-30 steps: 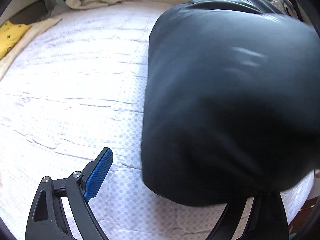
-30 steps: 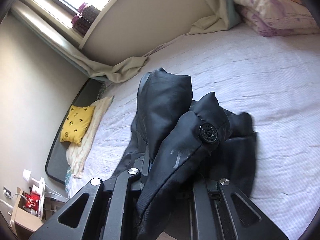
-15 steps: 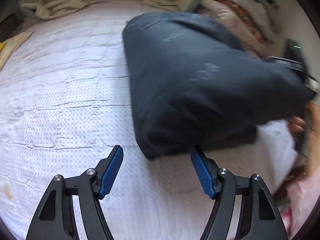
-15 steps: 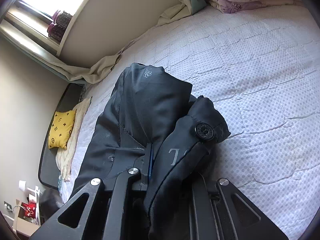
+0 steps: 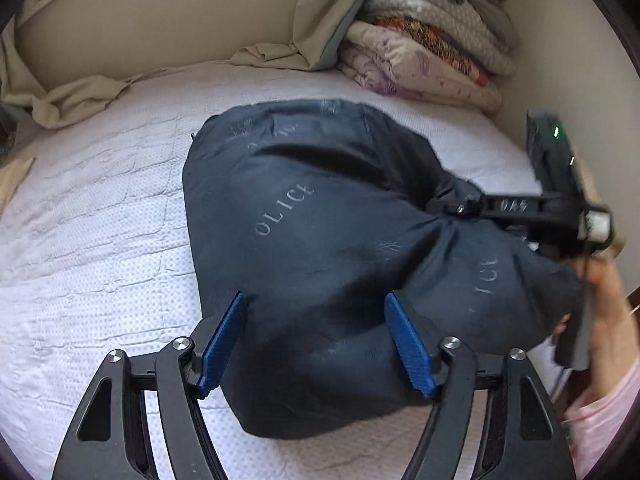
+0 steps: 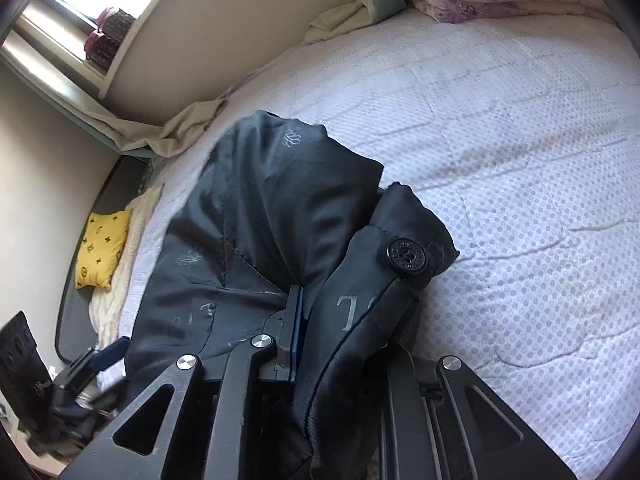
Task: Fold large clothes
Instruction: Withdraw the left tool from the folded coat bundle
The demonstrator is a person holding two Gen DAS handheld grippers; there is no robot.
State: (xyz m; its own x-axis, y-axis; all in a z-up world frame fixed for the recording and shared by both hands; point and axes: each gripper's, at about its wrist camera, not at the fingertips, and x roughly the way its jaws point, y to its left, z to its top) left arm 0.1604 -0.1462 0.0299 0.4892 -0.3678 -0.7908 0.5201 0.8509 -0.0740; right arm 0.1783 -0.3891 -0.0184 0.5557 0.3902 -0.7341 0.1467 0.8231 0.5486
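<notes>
A dark navy padded jacket [image 5: 320, 248] with faint printed letters lies bunched on the white quilted bed [image 5: 100, 240]. My left gripper [image 5: 316, 344] is open, its blue pads [image 5: 222, 344] on either side of the jacket's near edge, not closed on it. My right gripper [image 6: 320, 332] is shut on a fold of the jacket [image 6: 280, 216], near a cuff with a black button [image 6: 408, 258]. It also shows in the left wrist view [image 5: 520, 208], at the jacket's right end, held by a hand.
Folded blankets [image 5: 432, 48] are stacked at the bed's far right corner. Beige cloth [image 5: 72, 96] lies along the headboard. A yellow cushion [image 6: 100, 248] lies off the bed's left side. A windowsill [image 6: 108, 28] is above.
The left gripper let go of the jacket, pulled back, and now straddles its near edge with open jaws. The right gripper has lowered the bundle onto the bed, still holding it.
</notes>
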